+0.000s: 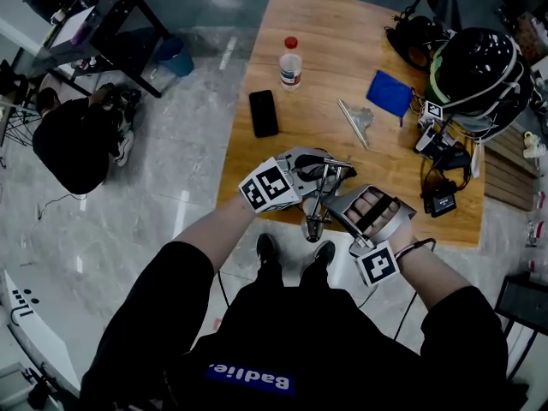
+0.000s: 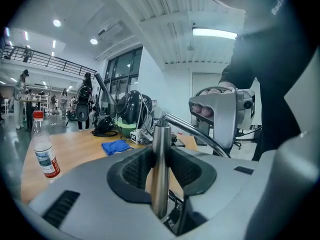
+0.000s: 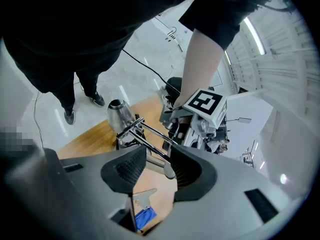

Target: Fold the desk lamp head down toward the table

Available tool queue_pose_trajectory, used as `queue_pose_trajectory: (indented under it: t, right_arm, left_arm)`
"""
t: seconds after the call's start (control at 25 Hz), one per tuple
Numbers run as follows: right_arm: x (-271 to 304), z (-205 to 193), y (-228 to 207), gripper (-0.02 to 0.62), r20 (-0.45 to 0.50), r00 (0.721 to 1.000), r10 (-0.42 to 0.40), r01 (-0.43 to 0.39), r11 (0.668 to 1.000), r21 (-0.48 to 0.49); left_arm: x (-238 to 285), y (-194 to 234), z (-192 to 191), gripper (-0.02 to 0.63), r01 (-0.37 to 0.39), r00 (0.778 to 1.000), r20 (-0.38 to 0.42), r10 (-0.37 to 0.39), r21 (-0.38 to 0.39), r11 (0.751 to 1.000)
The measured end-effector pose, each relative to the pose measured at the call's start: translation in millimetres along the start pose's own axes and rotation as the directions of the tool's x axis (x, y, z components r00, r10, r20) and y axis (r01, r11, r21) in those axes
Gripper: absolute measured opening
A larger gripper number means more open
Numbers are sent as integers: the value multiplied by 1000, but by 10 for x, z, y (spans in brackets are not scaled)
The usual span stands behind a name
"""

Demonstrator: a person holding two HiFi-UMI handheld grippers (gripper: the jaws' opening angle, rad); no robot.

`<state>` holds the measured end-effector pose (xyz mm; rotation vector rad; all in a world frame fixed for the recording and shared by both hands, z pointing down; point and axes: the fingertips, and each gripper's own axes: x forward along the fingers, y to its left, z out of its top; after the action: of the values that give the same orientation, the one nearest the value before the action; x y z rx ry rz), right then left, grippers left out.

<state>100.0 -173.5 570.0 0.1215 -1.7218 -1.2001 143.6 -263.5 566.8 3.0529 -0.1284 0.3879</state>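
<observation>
There are two grippers, one lamp, one bottle, one phone and one blue cloth. A black helmet lies among cables and small gear at the table's right end.

The table is pale wood and stands on a glossy grey floor. A black-framed cart and a blue bin stand off to the left. The left gripper view shows a large hall with ceiling lights and a railed upper gallery.

The lamp stands at the table's near edge, just in front of the person's shoes. In the right gripper view its metal cone head sits low by that edge, with thin rods running back from it.

The left gripper reaches in from the left, held nearly level. Its jaws are clamped on the lamp's upright steel post, one pad on each side.

The right gripper comes from the right and tilts downward, with the hand's fingers wrapped through its handle. Its jaws stand wide. The end of a lamp rod lies between them near one pad, and they do not squeeze it.
</observation>
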Motion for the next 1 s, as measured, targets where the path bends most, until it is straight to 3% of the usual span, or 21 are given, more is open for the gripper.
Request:
queue_pose_trajectory:
  t: [0.2, 0.36, 0.52, 0.6, 0.64, 0.72, 0.84, 1.0]
  right_arm:
    - [40, -10, 14, 144, -18, 1000, 2, -2, 1000, -17]
    - [0, 31, 43, 147, -10, 999, 52, -52, 999, 11]
    - [-231, 171, -62, 145, 31, 997, 70, -72, 993, 96]
    - [-356, 274, -100, 146, 36, 997, 69, -76, 967, 243]
    - [-401, 331, -120, 145, 39, 998, 57, -67, 936, 347]
    - [-461, 430, -157, 146, 42, 999, 6, -29, 829, 559]
    - [-543, 478, -132, 145, 23, 996, -81, 33, 626, 779]
    - [-784, 495, -20, 145, 22, 980, -199, 44, 322, 946]
  left_arm:
    - [1, -13, -20, 124, 12, 999, -41, -10, 46, 999]
    - [-110, -35, -22, 124, 15, 996, -85, -6, 109, 994]
    - [-329, 58, 18, 124, -19, 996, -86, 29, 120, 993]
    - [-480, 111, 18, 124, -67, 994, -77, 74, 82, 994]
    - [-563, 123, -7, 123, -99, 992, -78, 102, 46, 994]
    - [-717, 89, -80, 123, -158, 984, -86, 153, -47, 986]
    - [-876, -138, -130, 123, -208, 977, -85, 195, -174, 963]
    - [-1000, -631, -41, 123, -254, 967, -85, 240, -251, 934]
